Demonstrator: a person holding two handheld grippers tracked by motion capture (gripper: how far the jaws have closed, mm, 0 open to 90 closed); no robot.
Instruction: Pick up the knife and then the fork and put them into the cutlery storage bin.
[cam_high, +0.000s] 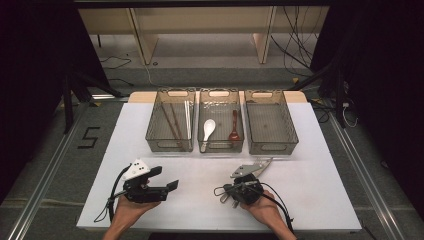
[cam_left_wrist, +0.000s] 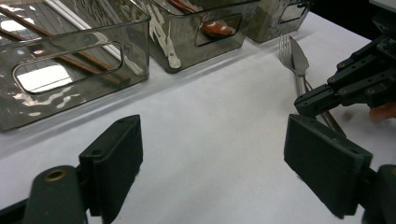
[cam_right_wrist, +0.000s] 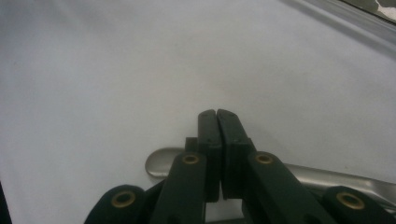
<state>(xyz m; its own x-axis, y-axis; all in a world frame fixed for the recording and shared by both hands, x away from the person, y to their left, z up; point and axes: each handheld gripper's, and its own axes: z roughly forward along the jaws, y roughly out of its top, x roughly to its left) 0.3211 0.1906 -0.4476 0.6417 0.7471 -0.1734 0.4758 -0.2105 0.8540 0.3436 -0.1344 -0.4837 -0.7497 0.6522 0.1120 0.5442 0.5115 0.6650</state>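
Left gripper (cam_high: 170, 186) — held low over the white table (cam_high: 310, 200) at the near left, its jaws standing wide apart with bare table between them. In the left gripper view the two black pads (cam_left_wrist: 112, 161) frame an empty stretch of tabletop and touch nothing.

Right gripper (cam_high: 248, 189) — held at the near right of the table, jaws brought fully together. In the right gripper view the pads (cam_right_wrist: 218, 140) meet face to face with no gap, and a metal handle (cam_right_wrist: 161, 161) runs crosswise beneath them; whether the jaws pinch that handle or merely lie over it cannot be told from this angle.

Cutlery — a fork (cam_left_wrist: 286, 49) and a table knife (cam_left_wrist: 299, 58) lie side by side on the table in front of the right gripper, tips pointing toward the trays. In the left gripper view their handles pass under the right gripper's closed jaws. In the high view the bright blade ends (cam_high: 264, 165) reach out from that gripper toward the right-hand tray.

Trays — three smoked clear bins stand in a row across the far half of the table. The left bin (cam_high: 156, 120) holds brown chopsticks (cam_high: 170, 122); the middle bin (cam_high: 220, 146) holds a white spoon (cam_high: 208, 129) and a brown spoon (cam_high: 234, 131); the right bin (cam_high: 287, 120) stands nearest the cutlery.
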